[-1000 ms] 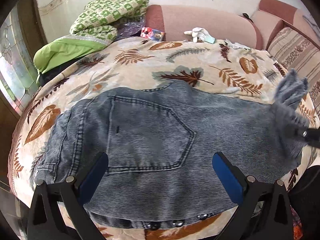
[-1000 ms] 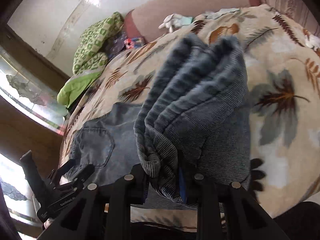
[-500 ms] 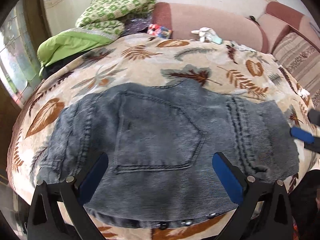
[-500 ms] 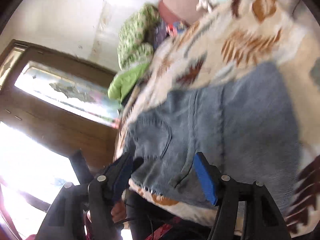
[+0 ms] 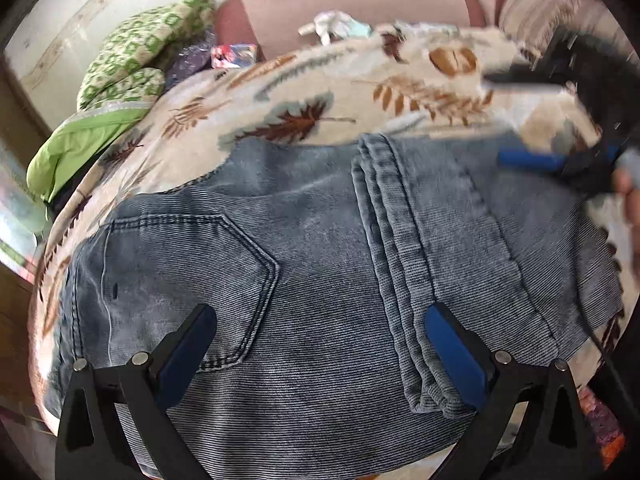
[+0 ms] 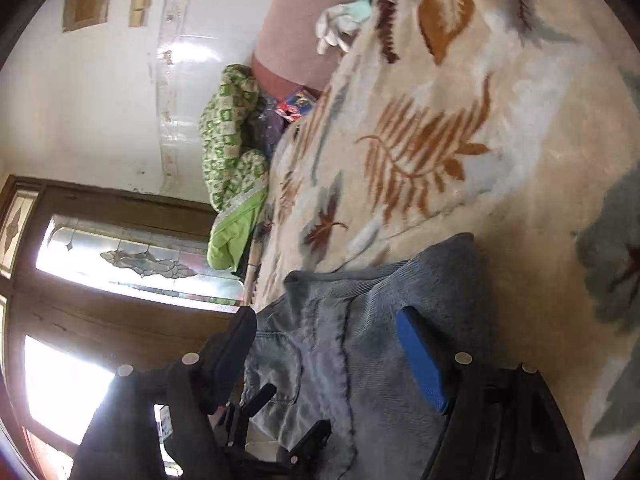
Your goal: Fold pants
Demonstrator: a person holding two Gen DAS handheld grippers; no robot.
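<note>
The pants (image 5: pixel 320 280) are laid folded on the leaf-print blanket (image 5: pixel 320 92). Over their pocket (image 5: pixel 188 280) the left gripper (image 5: pixel 320 356) is held wide, gripping nothing. Beyond the folded-over hem (image 5: pixel 392 264), the right gripper (image 5: pixel 560 120) is seen spread, empty, probably so the fold stays undisturbed.

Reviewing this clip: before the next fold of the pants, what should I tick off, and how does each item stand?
1. Left hand-held gripper open, holding nothing: ok; its jaws stand wide over the pants.
2. Right hand-held gripper released from the cloth: ok; jaws apart, nothing between them.
3. Leg ends folded over onto the seat: ok; the hem lies across, beside the back pocket.
4. Folded layer lying flat: ok in the left wrist view; the far right edge is blurred.
5. Edges lined up: cannot tell; the near edge is hidden behind the fingers.
6. Blanket beyond the pants free of clutter: ok nearby; the glove sits far back.
</note>
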